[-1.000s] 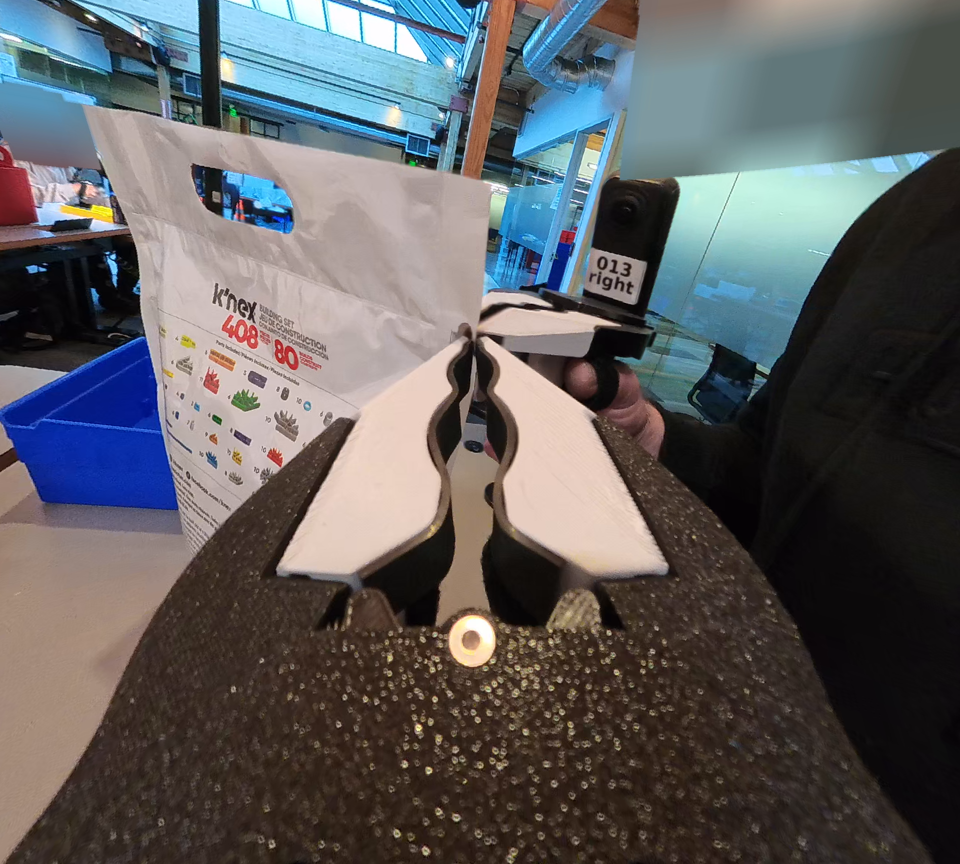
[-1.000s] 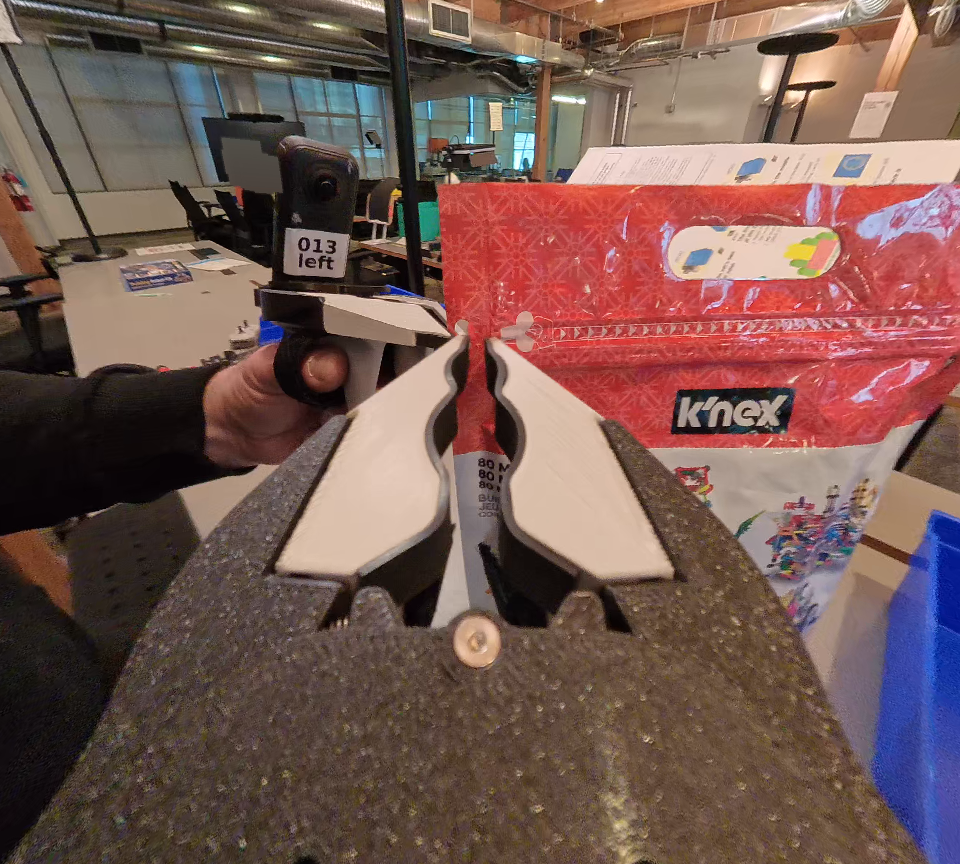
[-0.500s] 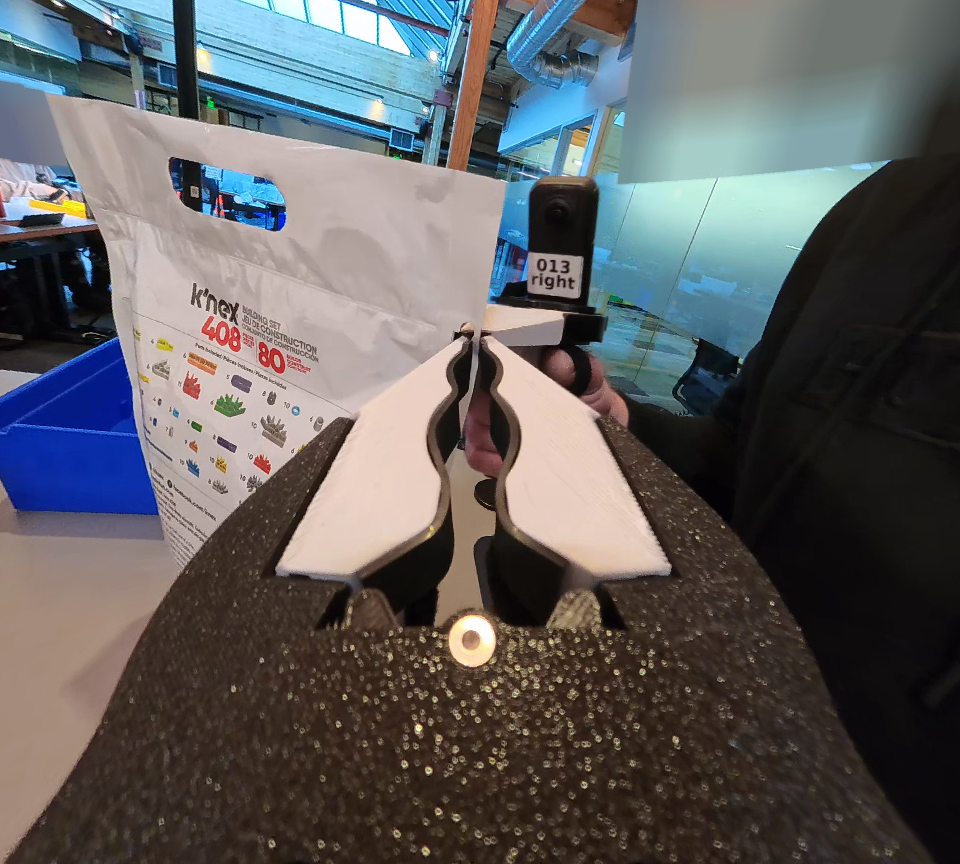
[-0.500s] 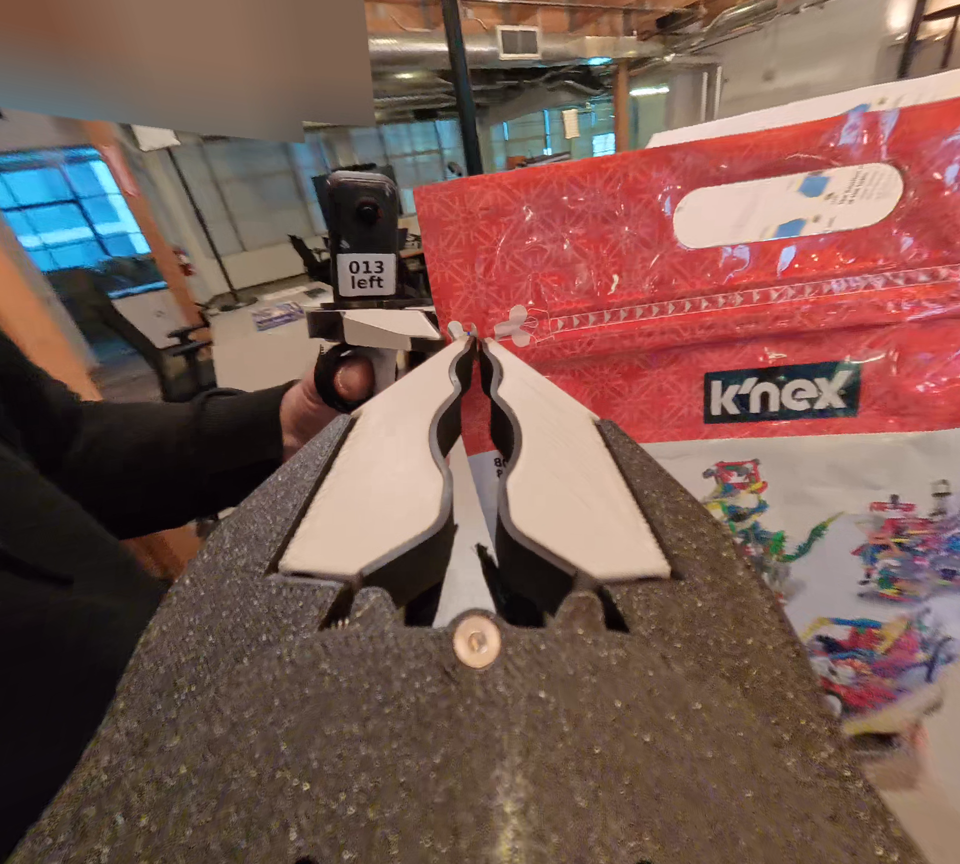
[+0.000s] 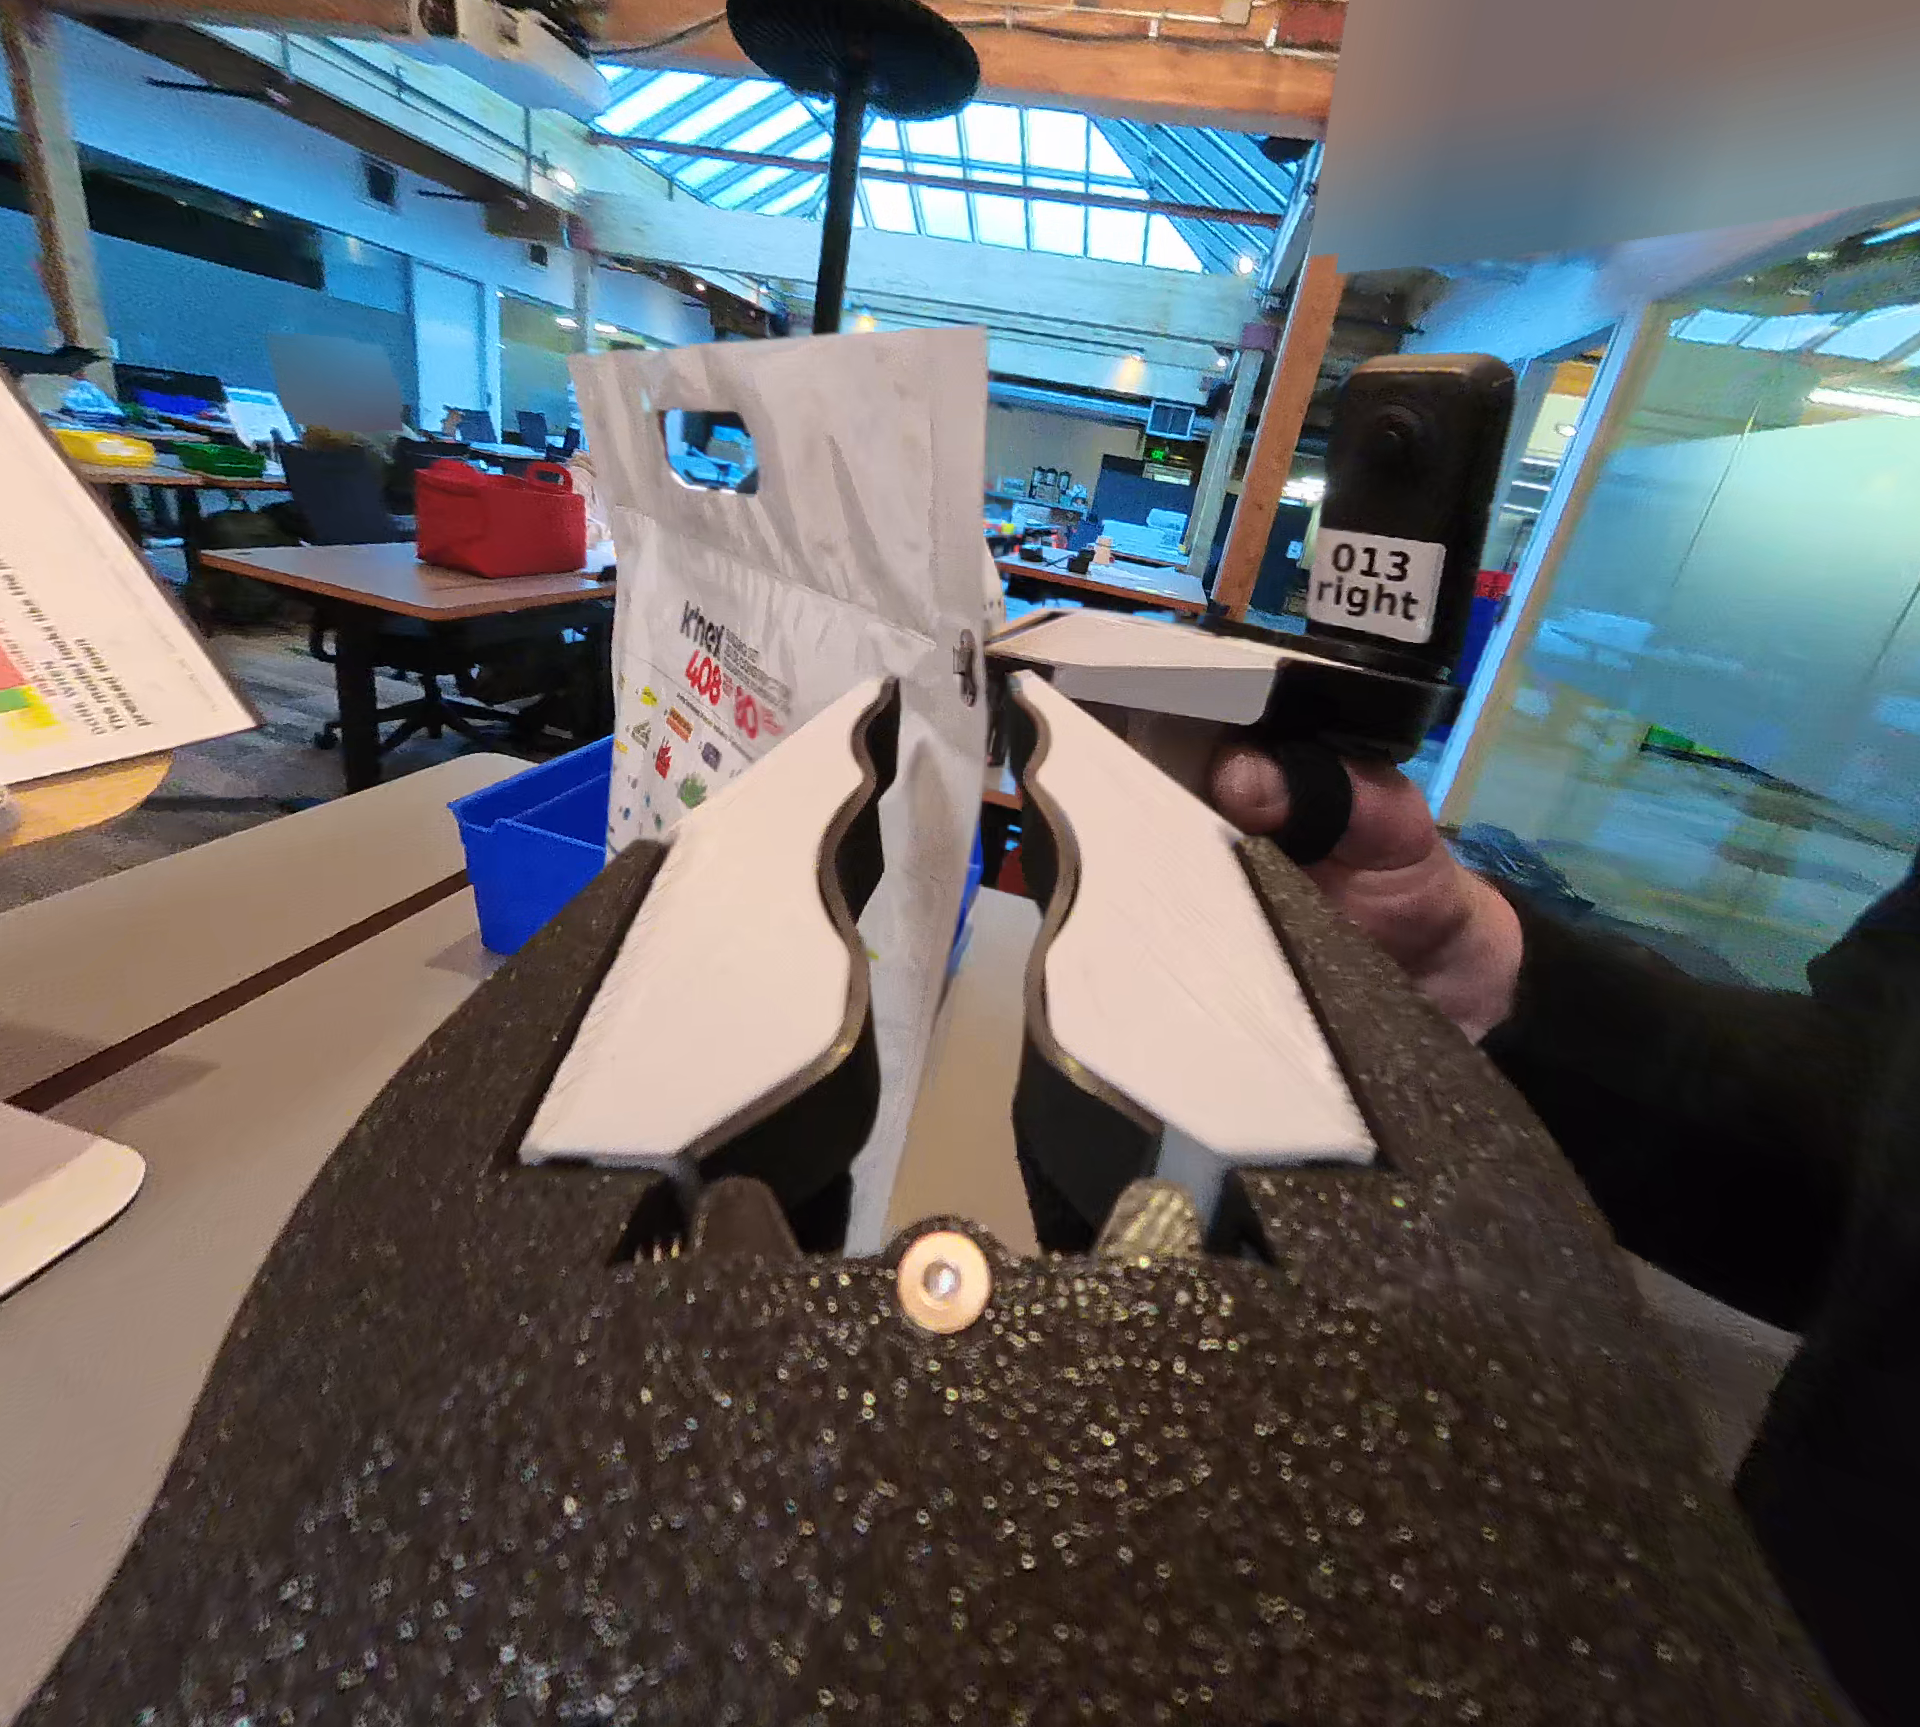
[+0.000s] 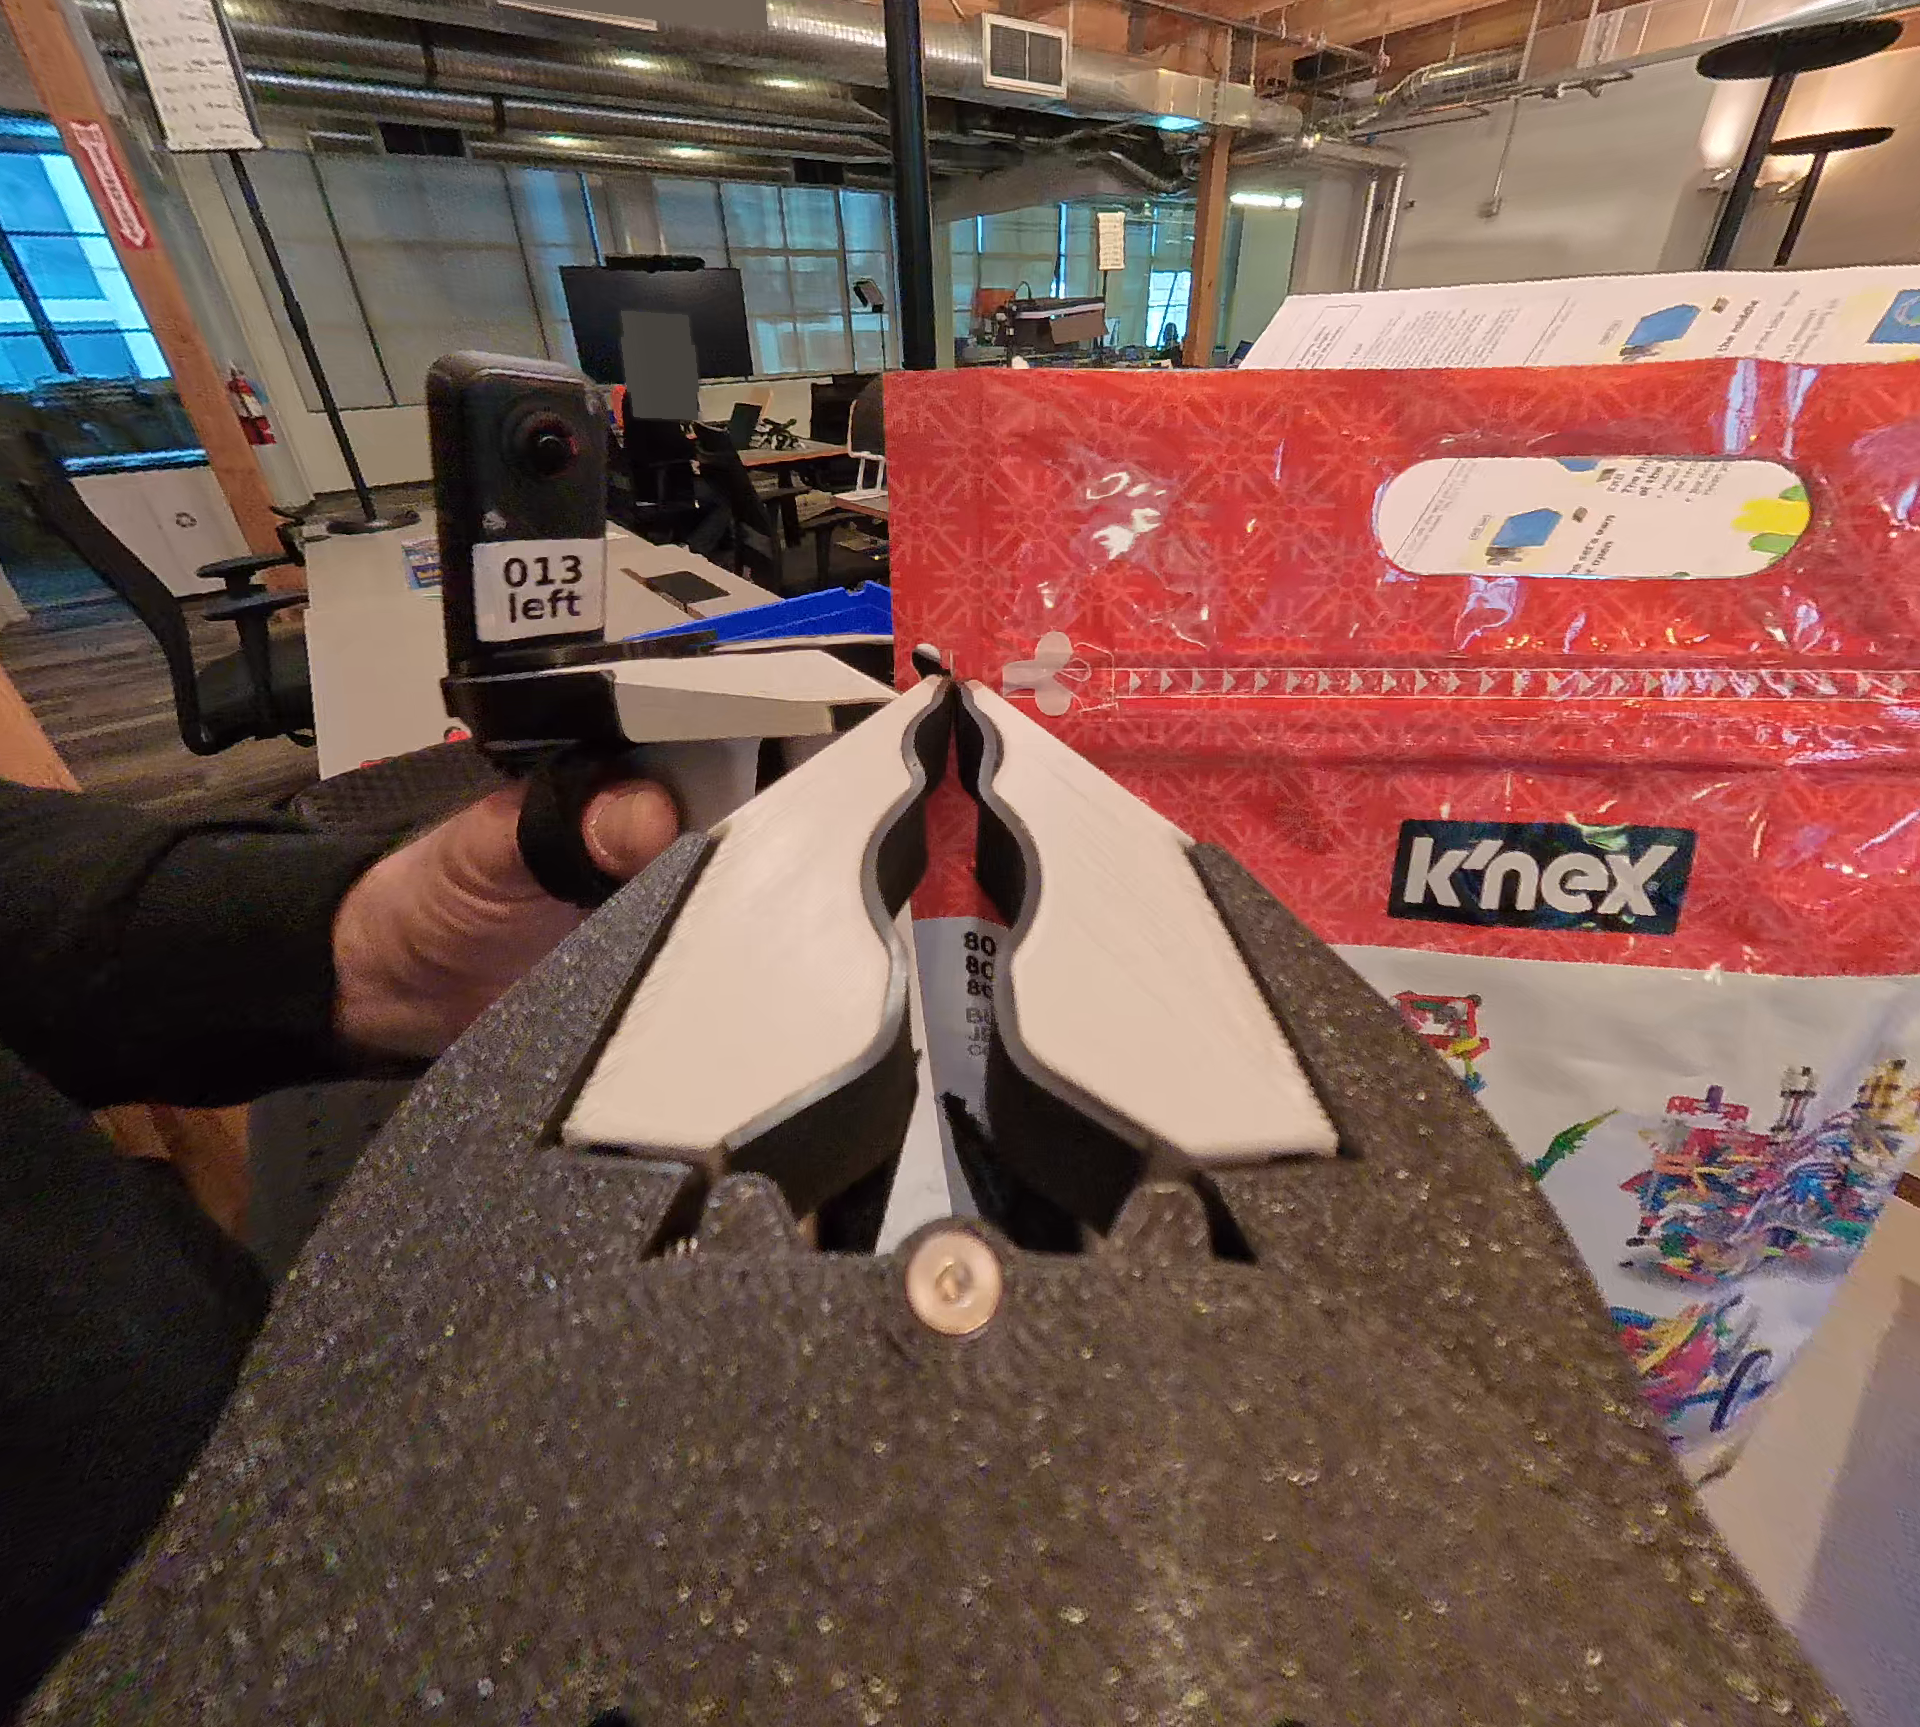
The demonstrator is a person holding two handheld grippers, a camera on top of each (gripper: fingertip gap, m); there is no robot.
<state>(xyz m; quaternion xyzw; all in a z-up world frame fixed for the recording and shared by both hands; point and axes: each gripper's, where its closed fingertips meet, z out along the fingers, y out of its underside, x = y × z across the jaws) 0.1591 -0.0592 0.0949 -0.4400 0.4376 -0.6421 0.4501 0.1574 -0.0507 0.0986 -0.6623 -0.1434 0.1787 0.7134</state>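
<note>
A tall plastic toy bag stands on the table. Its front (image 6: 1455, 742) is red on top and white with colourful pictures below; its back (image 5: 800, 555) is white. A white zip slider (image 6: 1049, 669) sits near its left edge. My right gripper (image 6: 951, 690) is shut on that edge at zip height. My left gripper (image 5: 954, 690) is open, its fingertips either side of the same edge without clamping it. The right gripper's white fingers (image 5: 1132, 669) come in from the right. The left gripper's fingers (image 6: 727, 701) come in from the left.
A blue bin (image 5: 530, 836) stands behind the bag; its rim also shows in the right wrist view (image 6: 790, 617). A printed sheet (image 5: 83, 638) leans at the left. A black pole (image 5: 847, 202) rises behind. The beige table (image 5: 208, 950) extends left. A person's dark sleeve (image 5: 1714, 1106) is at the right.
My left gripper has opened and let go of the bag's edge, and its view has swung so the bag shows nearly edge-on. My right gripper stays shut on the edge.
</note>
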